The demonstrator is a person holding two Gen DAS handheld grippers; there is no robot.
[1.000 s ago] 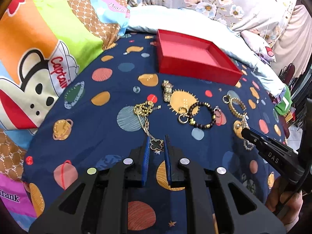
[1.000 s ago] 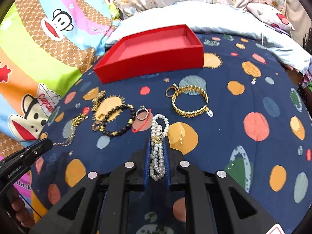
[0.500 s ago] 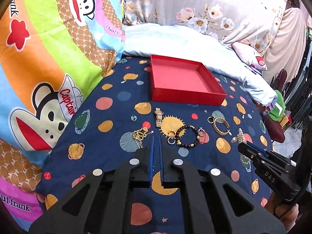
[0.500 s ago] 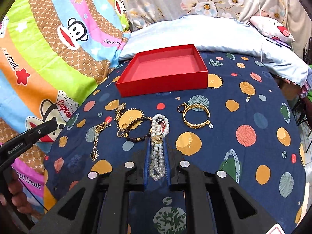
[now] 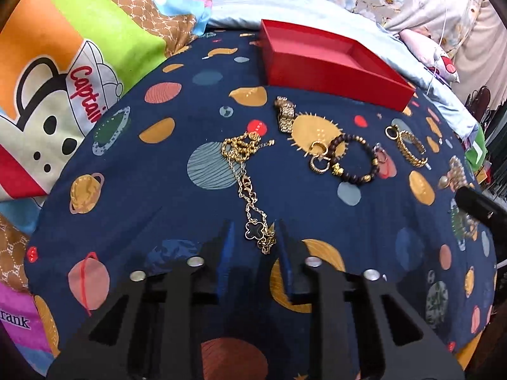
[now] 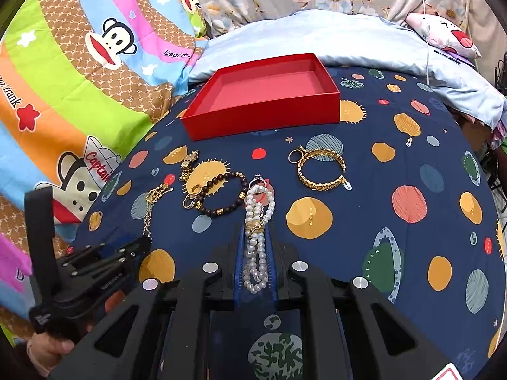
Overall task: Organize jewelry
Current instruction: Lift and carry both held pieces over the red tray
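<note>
between the left gripper's parted fingers, on the navy planet-print bedspread, lies the black clover pendant of a gold chain necklace; the fingers stand released on either side of it and clasp nothing. the chain runs away from the fingertips to a bunched gold heap. beyond that, a small gold watch-like piece lies just short of the red box, which sits open at the far edge of the spread, well ahead of both sets of fingers.

the right gripper has its fingers clenched on a pearl strand, whose doubled loops spill forward past the fingertips and back between them. just ahead and left of those fingers lies one dark beaded bracelet, with two small gold hoops touching its near-left side, and one ring at the pearls' far end. one gold chain-link bangle with a small ring beside it lies ahead and to the right, apart from the rest.

the beaded bracelet and ring lie in the line between the pearls and the box. a striped monkey-print quilt flanks the spread on the left; a pale blue pillow lies behind the box. whether the pearl strand is one or several i cannot tell.
</note>
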